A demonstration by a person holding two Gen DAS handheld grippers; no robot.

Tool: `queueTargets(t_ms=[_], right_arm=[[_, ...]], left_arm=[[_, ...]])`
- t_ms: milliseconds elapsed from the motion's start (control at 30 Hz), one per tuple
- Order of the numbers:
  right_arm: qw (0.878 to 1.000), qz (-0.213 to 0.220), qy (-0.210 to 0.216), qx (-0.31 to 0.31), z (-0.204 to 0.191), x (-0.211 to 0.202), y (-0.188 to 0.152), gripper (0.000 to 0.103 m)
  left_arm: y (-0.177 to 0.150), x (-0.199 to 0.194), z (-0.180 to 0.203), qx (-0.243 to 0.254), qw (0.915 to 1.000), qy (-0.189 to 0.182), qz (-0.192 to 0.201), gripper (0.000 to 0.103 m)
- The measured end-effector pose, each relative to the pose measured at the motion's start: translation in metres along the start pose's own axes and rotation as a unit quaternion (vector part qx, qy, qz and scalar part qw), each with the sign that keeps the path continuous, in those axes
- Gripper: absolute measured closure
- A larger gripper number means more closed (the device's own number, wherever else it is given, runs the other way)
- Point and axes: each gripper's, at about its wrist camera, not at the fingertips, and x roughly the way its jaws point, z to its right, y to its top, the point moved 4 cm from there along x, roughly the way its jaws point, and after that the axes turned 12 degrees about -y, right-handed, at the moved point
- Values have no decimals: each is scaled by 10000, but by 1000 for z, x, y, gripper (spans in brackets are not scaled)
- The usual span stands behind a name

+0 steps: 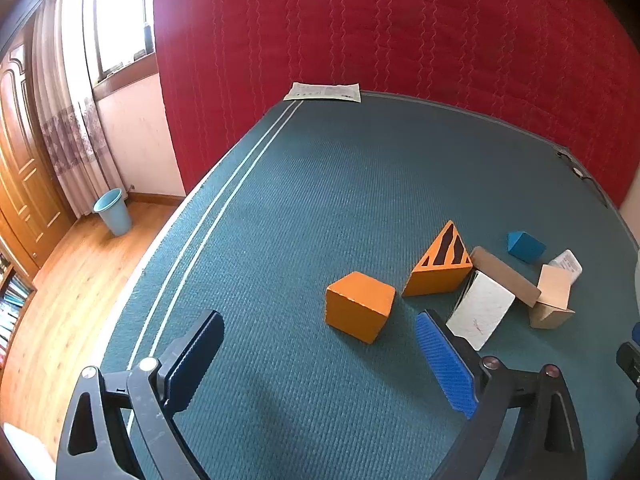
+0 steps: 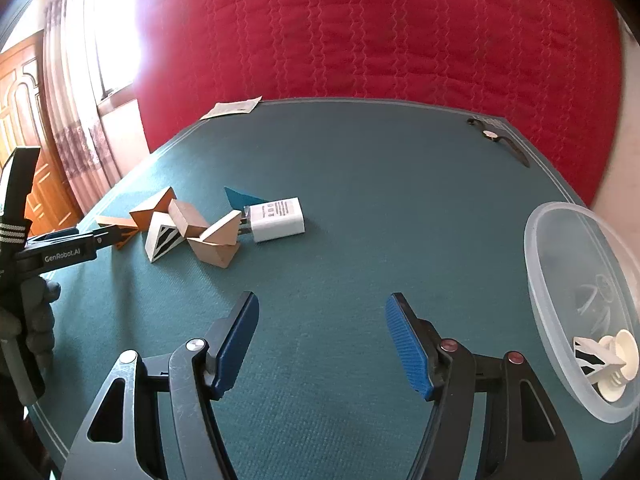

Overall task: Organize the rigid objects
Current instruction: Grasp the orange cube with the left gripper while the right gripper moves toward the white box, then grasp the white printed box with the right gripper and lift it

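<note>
The orange cube (image 1: 359,306) sits on the green surface (image 1: 304,184), just ahead of my left tongs (image 1: 320,364) and between their spread blue pads, untouched. Just beside it on the right stands an orange wedge with black stripes (image 1: 440,268), and against that leans a white-faced block (image 1: 480,314) under a long brown block (image 1: 506,276). A tan block (image 1: 554,298) lies at the end of that cluster, with a blue prism (image 1: 526,247) and a white charger box (image 2: 278,218) a little behind. My right tongs (image 2: 322,342) are spread wide too, holding nothing, over bare green cloth well apart from the blocks. To their right stands a clear plastic bowl (image 2: 560,240) holding a striped white piece (image 2: 590,356) and a cream-coloured part (image 2: 622,354). A printed sheet (image 1: 323,92) lies at the far edge against the red quilted backdrop (image 1: 380,40).
</note>
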Motion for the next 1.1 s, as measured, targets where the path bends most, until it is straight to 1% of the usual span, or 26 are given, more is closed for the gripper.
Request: queueTargets(t_ms=[100,167,233,267,333,467,533,567,600,700,900,1100], right_arm=[[10000,-16,8,2,-1,1,0,36],[10000,-23,14,-6,-3,1,-1,36],[10000,-30,18,-15,-4,1,-1,36],[10000,-36,22,-21,-4,2,-1,36],[10000,-53,35,-35,-6,3,-1,36],[9999,-97,61,-56,-9,7,3,36],[9999,-128,85,-57,-11,10,5,36],[9998,-144,95,-56,-12,11,6,36],[9998,-163,103,-53,-13,13,8,36],[9997,-205,98,-56,-17,19,13,36],[9996,-284,72,-29,-23,35,27,36],[9990,-425,137,-66,-35,60,42,36]], left_arm=[[0,1,-1,4,10000,-12,-17,5],[0,4,-2,23,10000,-36,-40,10],[1,7,-4,7,9999,-102,-106,19],[1,9,-4,-12,9998,-132,-138,21],[0,12,-5,-49,9996,-190,-198,31],[0,14,-2,-33,9993,-312,-223,43],[1,14,1,26,9991,-381,-204,57],[0,14,3,69,9989,-411,-192,61],[0,14,6,93,9988,-439,-186,68],[-1,12,9,154,9987,-451,-154,68],[-1,8,8,116,9987,-498,-46,68],[-2,6,13,194,9984,-532,4,68]])
